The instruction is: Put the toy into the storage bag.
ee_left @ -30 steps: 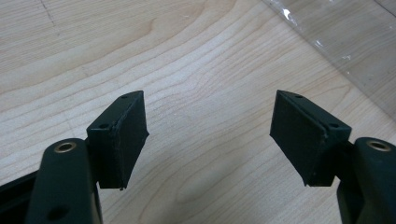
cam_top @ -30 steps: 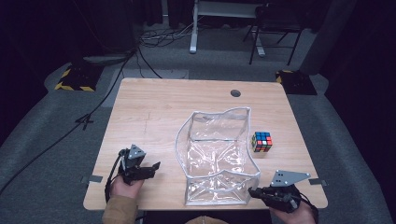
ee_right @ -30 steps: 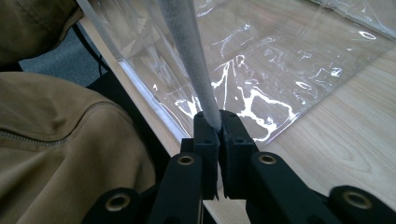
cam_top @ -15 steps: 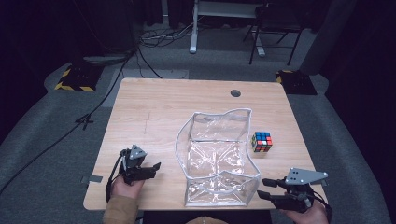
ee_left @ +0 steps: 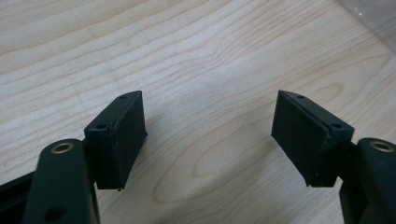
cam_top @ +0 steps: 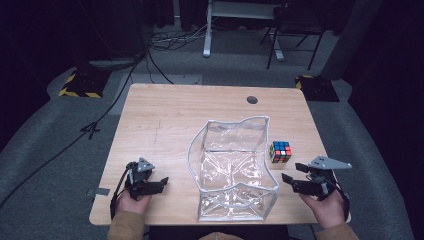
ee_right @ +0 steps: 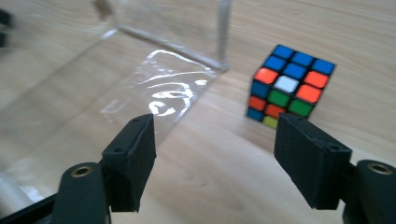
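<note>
Cube [cam_top: 280, 151], the scrambled colour puzzle, sits on the wooden table [cam_top: 170, 120] just beside the right wall of the clear plastic bag [cam_top: 232, 170], which stands open-topped at the table's middle, probably ready to take it. Its faces show blue, orange, green, red and 1 white tile. The right gripper [cam_top: 295, 182] points toward it, jaws wide apart and empty. The left gripper [cam_top: 159, 184] rests near the front-left edge, likewise spread and holding nothing.

A dim lab or studio: a wooden table [cam_top: 190, 115] on grey carpet [cam_top: 45, 150], floor cables [cam_top: 165, 42], hazard-striped blocks [cam_top: 80, 85].
</note>
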Motion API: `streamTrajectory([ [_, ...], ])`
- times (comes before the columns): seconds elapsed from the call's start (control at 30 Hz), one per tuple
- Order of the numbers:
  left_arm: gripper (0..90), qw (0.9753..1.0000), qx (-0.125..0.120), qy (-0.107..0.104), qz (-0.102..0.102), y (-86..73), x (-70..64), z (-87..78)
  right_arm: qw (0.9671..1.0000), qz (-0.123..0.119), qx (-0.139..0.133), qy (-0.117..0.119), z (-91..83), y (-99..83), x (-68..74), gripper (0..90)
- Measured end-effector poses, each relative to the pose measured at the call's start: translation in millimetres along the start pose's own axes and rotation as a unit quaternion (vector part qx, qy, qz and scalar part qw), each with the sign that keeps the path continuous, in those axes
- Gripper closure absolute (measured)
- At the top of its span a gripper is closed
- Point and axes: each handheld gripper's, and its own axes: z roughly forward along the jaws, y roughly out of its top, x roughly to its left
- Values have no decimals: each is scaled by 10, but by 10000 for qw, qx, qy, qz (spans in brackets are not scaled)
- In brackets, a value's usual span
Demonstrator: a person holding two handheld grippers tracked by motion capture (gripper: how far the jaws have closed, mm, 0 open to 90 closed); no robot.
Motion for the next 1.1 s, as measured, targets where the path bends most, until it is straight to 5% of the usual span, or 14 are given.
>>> streamTrajectory([
  [0.17, 250, 9999, -71, 105, 109, -38, -1, -6, 9988, 386, 140, -255, 257, 96, -187, 245],
  [0.5, 207, 9994, -188, 162, 240, -86, -30, 11, 9935, 743, 482, -715, 679, 193, -408, 182],
  [0.83, 201, 9994, -196, 150, 243, -85, -30, 15, 9890, 1025, 760, -743, 992, 228, -472, 233],
  [0.97, 200, 9994, -206, 154, 234, -86, -31, 17, 9894, 1025, 747, -703, 975, 229, -485, 329],
  [1.1, 198, 9993, -222, 173, 238, -85, -30, 19, 9907, 883, 833, -618, 922, 213, -499, 333],
])
